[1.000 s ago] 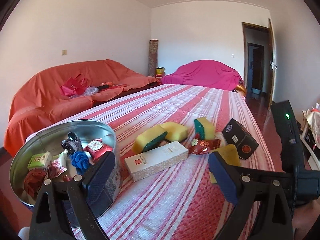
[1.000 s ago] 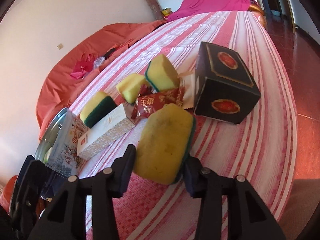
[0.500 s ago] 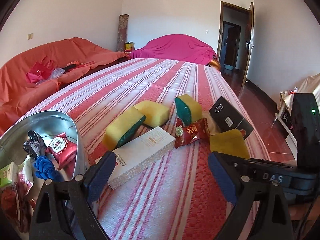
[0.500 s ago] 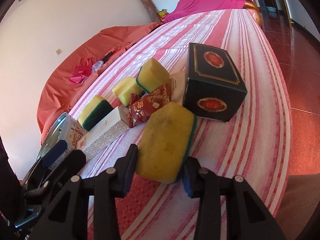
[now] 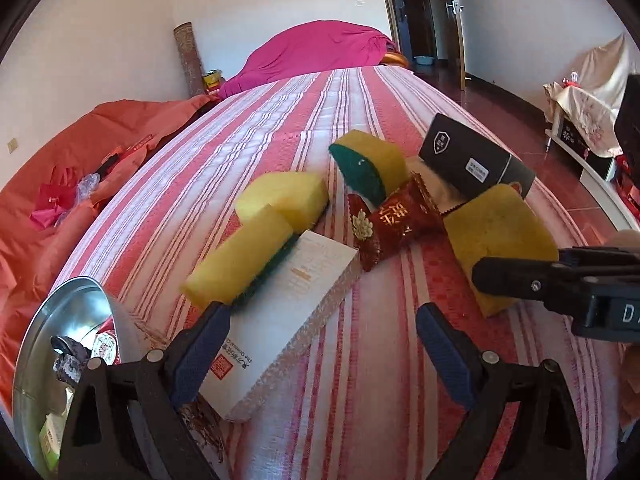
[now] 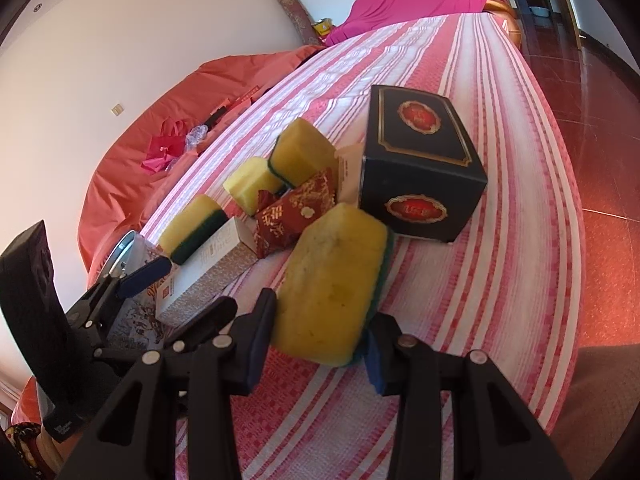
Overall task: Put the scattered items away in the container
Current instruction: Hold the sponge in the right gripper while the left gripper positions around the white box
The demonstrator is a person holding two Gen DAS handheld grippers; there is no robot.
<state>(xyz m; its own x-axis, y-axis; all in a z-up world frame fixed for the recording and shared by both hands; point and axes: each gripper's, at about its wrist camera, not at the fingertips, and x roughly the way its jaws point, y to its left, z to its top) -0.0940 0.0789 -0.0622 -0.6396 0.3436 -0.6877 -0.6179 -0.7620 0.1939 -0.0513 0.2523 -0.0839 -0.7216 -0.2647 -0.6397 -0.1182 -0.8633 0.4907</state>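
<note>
Between the right gripper [image 6: 320, 344] pads the big sponge [image 6: 332, 280] looks pinched by its near end only, so it may twist out before reaching the tin [image 5: 48, 344]; left gripper [image 5: 320, 344] gapes empty over the white box [image 5: 280, 320].

Red-and-white striped table [image 5: 304, 120] carries sponges [image 5: 288, 196], white box [image 5: 288, 312], black box [image 5: 472, 160], red packet [image 5: 396, 220], tin [image 5: 60, 320].
</note>
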